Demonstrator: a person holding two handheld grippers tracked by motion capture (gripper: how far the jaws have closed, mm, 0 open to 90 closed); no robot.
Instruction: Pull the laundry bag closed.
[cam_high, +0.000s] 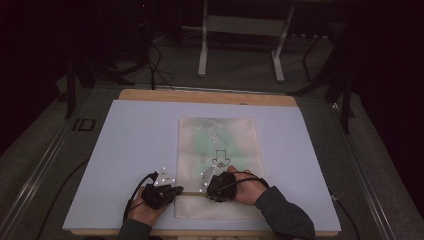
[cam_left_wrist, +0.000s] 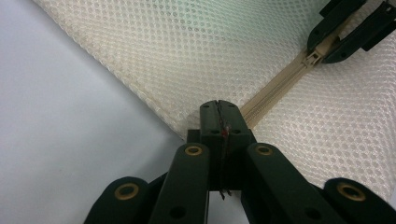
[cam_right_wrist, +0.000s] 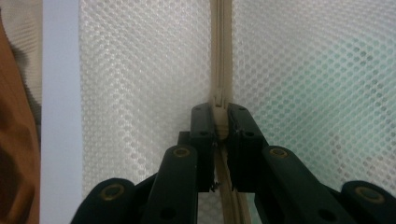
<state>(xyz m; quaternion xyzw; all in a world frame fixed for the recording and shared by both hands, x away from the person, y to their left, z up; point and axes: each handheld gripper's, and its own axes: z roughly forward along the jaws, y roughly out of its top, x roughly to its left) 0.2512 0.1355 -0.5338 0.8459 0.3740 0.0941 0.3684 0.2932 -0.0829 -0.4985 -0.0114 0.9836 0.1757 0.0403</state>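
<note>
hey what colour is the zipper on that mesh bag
Beige, a shade darker than the cream mesh bag; the zipper shows best in the right gripper view.

A big white board (cam_high: 140, 150) lies under the left claw (cam_high: 179, 190) and the right claw (cam_high: 208, 192). It spreads out past them on every side. A wooden table (cam_high: 200, 96) peeks out at the board's far edge, well beyond both claws. Farther off, a white metal stand (cam_high: 245, 25) sits on the grey floor (cam_high: 240, 75). Black cables (cam_high: 157, 65) lie on the floor, far ahead of the left claw.
</note>
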